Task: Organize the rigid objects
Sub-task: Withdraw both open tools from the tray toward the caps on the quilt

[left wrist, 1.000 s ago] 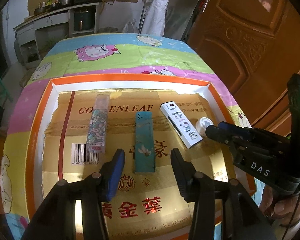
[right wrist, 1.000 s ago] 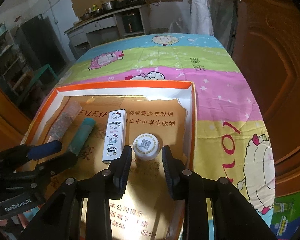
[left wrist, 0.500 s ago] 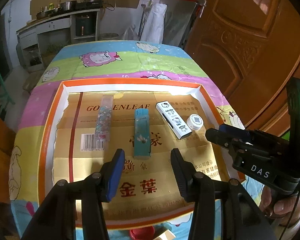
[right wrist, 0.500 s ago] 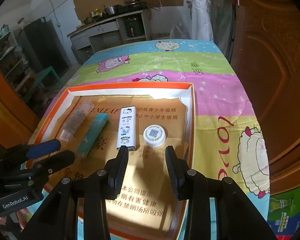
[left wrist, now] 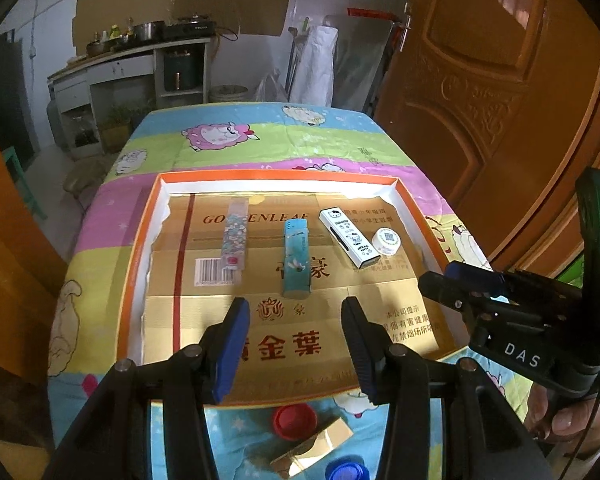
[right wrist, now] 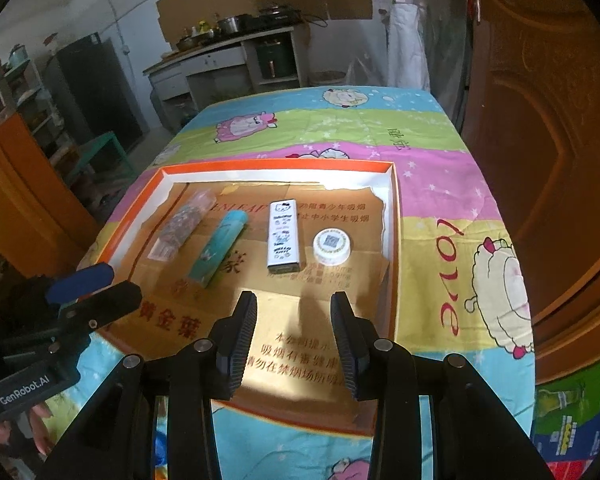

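Left wrist view: left tongs (left wrist: 296, 322) held apart, empty, above the near part of the shallow orange-rimmed cardboard tray (left wrist: 140, 248) on the counter under a cartoon-sheep cloth (left wrist: 260, 140). Four things lie in a row across the tray. From 9 to 3 o'clock: clear glitter-patterned long box (left wrist: 234, 242), teal rectangular box (left wrist: 296, 262), white cartoon-printed slim box (left wrist: 349, 238), small white round lid with a QR label (left wrist: 387, 241). All lie apart from each other; the lid sits just beside the white box. Outside the tray at 6 o'clock, still loose on the cloth: a red round cap (left wrist: 294, 420), a gold rectangular box (left wrist: 314, 444), a blue round cap (left wrist: 346, 472). Right tongs (left wrist: 444, 280) enter at 3 o'clock.

Right wrist view: right tongs (right wrist: 294, 320) parted, nothing between them, over the tray's near half. White slim box (right wrist: 283, 236) and round lid (right wrist: 332, 245) at 12 o'clock, teal box (right wrist: 218, 252) at 10, glitter box (right wrist: 178, 226) at 10 further out. Left tongs (right wrist: 96, 288) at 9 o'clock.

Judgement: between placements; row of four set, loose items remain. Next move likely calls for dropping back to 6 o'clock, closing on a cap or the gold box, and setting it in the free near half without nudging the row.
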